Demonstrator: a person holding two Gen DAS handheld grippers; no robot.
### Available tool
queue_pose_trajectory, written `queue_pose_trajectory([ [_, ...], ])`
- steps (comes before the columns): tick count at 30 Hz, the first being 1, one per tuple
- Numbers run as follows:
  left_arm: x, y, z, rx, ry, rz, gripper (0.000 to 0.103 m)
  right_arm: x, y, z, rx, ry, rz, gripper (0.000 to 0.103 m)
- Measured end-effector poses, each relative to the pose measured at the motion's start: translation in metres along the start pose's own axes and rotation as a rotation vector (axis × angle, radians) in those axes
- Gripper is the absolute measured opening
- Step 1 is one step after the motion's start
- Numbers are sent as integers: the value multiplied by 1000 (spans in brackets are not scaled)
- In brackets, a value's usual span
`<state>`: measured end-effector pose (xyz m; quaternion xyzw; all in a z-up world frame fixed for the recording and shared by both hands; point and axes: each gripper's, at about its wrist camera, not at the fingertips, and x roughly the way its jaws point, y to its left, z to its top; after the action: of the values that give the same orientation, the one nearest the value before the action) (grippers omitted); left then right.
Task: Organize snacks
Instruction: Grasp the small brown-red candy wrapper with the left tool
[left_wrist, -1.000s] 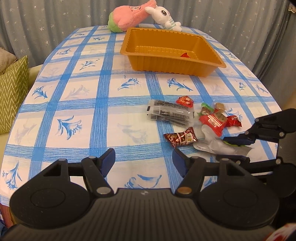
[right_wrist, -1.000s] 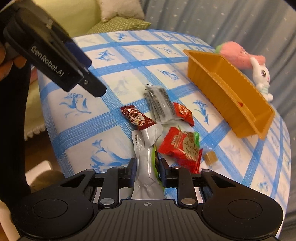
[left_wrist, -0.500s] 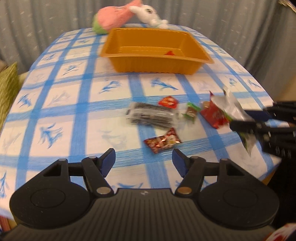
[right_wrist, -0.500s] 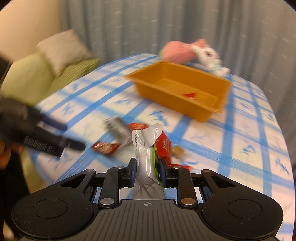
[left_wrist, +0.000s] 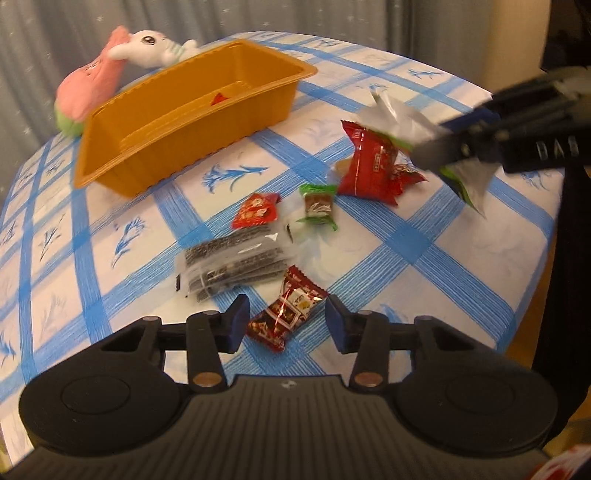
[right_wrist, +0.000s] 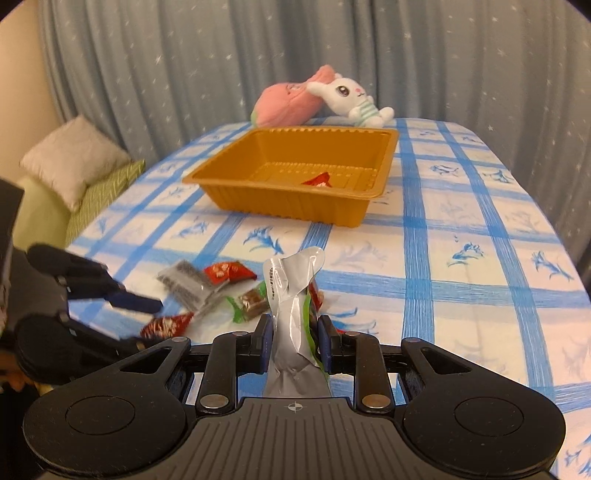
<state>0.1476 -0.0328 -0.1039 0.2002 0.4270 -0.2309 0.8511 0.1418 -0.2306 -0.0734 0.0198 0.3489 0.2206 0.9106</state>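
Here right tongs (right_wrist: 291, 328) grip silver pouch (right_wrist: 291, 295) above blue-checked tablecloth (right_wrist: 461, 258).

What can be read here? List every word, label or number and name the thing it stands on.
No text reads clearly.
Right tool: pale letters on its side, blurred.
Large red packet: white label, blurred.
Silver packet: dark print strip, too small.
Small red packet: printed pattern, too blurred.

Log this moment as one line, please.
right tool: shut on silver foil pouch | left tool: closing around dark red wrapped snack | orange plastic tray: one red packet
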Motion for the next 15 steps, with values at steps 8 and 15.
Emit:
queue_pose_trajectory([
  [8, -3, -1, 1, -31, 26, 5, 21, -3, -17, 6, 71, -54, -48, 26],
  [15, -18, 2, -4, -191, -15, 16, 16, -8, -20, 7, 92, -76, -64, 26],
])
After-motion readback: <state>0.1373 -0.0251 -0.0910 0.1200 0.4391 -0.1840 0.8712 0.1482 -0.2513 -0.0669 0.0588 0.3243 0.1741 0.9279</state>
